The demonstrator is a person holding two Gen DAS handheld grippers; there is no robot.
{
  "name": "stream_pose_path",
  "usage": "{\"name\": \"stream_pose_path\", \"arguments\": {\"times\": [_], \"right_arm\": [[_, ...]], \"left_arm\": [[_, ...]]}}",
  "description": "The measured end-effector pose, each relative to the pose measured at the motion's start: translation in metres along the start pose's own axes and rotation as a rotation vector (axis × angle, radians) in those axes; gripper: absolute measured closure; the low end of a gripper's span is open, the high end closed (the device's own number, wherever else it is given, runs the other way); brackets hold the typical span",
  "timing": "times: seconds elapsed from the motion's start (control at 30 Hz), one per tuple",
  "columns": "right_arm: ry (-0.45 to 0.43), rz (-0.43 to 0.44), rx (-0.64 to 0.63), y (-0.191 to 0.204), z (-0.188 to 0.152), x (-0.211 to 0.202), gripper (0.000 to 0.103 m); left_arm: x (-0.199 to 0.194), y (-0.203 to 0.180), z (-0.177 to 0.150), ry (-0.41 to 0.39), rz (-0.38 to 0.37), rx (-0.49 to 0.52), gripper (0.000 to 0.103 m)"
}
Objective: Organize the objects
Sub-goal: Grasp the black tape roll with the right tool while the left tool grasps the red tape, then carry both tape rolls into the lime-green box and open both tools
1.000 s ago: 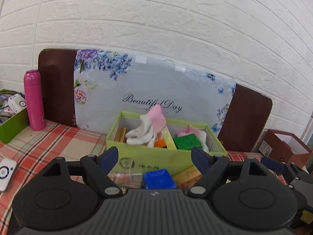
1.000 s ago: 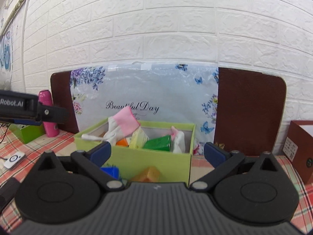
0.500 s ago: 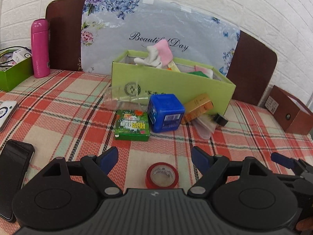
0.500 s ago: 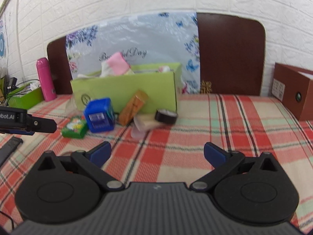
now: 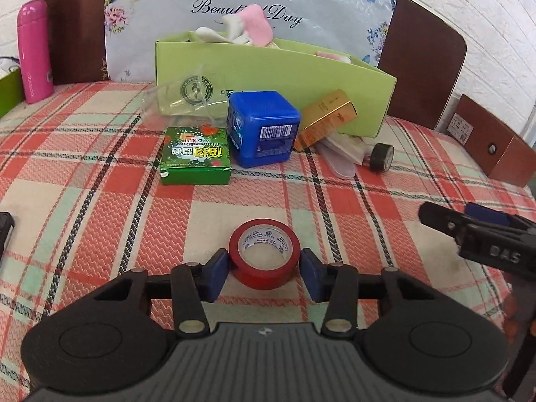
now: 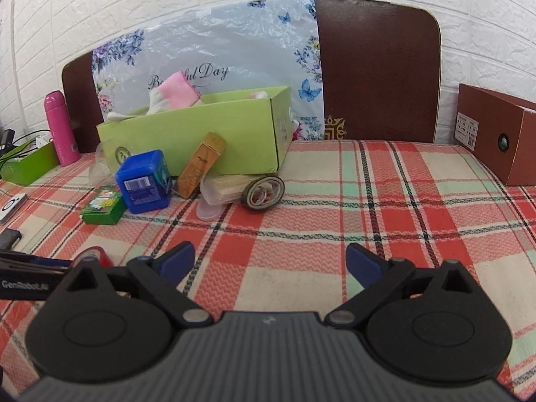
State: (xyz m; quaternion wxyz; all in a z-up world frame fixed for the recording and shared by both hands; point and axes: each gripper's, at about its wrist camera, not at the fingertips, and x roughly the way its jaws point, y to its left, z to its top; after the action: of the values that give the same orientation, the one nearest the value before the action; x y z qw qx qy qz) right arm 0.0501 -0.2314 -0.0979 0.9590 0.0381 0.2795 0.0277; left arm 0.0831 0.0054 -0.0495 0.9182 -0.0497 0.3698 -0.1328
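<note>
closing in since half a second ago, the left gripper (image 5: 264, 276) now has its blue fingers (image 5: 216, 276) on either side of the red tape roll (image 5: 264, 256), touching or nearly so; a firm pinch cannot be told. this looks like the pickup step, with the roll bound for the green box (image 5: 284, 77) beyond it. the right gripper (image 6: 269, 264) hangs with fingers spread wide, holding nothing. in front of the box sit a green packet (image 5: 196, 155), a blue cube (image 5: 263, 127), a gold carton (image 5: 326, 119) and a black tape roll (image 5: 382, 156), crowding the way in. socks (image 5: 249, 28) already poke out of the box.
</note>
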Motion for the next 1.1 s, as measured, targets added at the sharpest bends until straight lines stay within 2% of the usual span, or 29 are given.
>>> {"name": "stream_pose_path", "arguments": {"times": [0.23, 0.37, 0.4, 0.47, 0.5, 0.53, 0.63, 0.83, 0.9, 1.0, 1.1], "right_arm": [[0.022, -0.030, -0.025, 0.006, 0.021, 0.046, 0.025], [0.034, -0.041, 0.007, 0.008, 0.034, 0.076, 0.029], [0.032, -0.045, 0.011, 0.008, 0.036, 0.081, 0.035], [0.039, -0.046, 0.007, 0.009, 0.039, 0.090, 0.058], [0.052, -0.037, 0.008, 0.009, 0.039, 0.092, 0.076], [0.063, -0.030, 0.015, 0.008, 0.037, 0.091, 0.082], [0.057, 0.020, 0.014, 0.006, 0.030, 0.072, 0.082], [0.107, 0.150, -0.049, 0.003, 0.000, 0.022, 0.082], [0.113, 0.137, -0.069, 0.002, -0.012, 0.008, 0.082], [0.101, 0.108, -0.070, 0.002, -0.019, -0.008, 0.081], [0.086, 0.084, -0.051, 0.003, -0.019, -0.011, 0.080]], "left_arm": [[-0.002, -0.002, -0.001, 0.001, -0.011, 0.007, 0.055], [-0.002, 0.003, 0.000, 0.004, -0.029, -0.023, 0.055], [-0.003, 0.004, 0.001, 0.006, -0.030, -0.028, 0.055], [-0.003, 0.005, 0.001, 0.003, -0.024, -0.039, 0.055], [-0.002, 0.005, 0.001, 0.002, -0.023, -0.041, 0.055], [-0.002, 0.006, 0.002, 0.001, -0.023, -0.042, 0.055], [0.000, 0.004, 0.003, -0.002, -0.025, -0.021, 0.054], [0.001, -0.011, 0.000, 0.012, -0.096, 0.061, 0.054], [0.001, -0.017, -0.001, 0.013, -0.075, 0.080, 0.053], [0.004, -0.023, 0.001, 0.001, -0.034, 0.066, 0.039], [0.008, -0.024, 0.004, 0.000, -0.036, 0.068, 0.042]]}}
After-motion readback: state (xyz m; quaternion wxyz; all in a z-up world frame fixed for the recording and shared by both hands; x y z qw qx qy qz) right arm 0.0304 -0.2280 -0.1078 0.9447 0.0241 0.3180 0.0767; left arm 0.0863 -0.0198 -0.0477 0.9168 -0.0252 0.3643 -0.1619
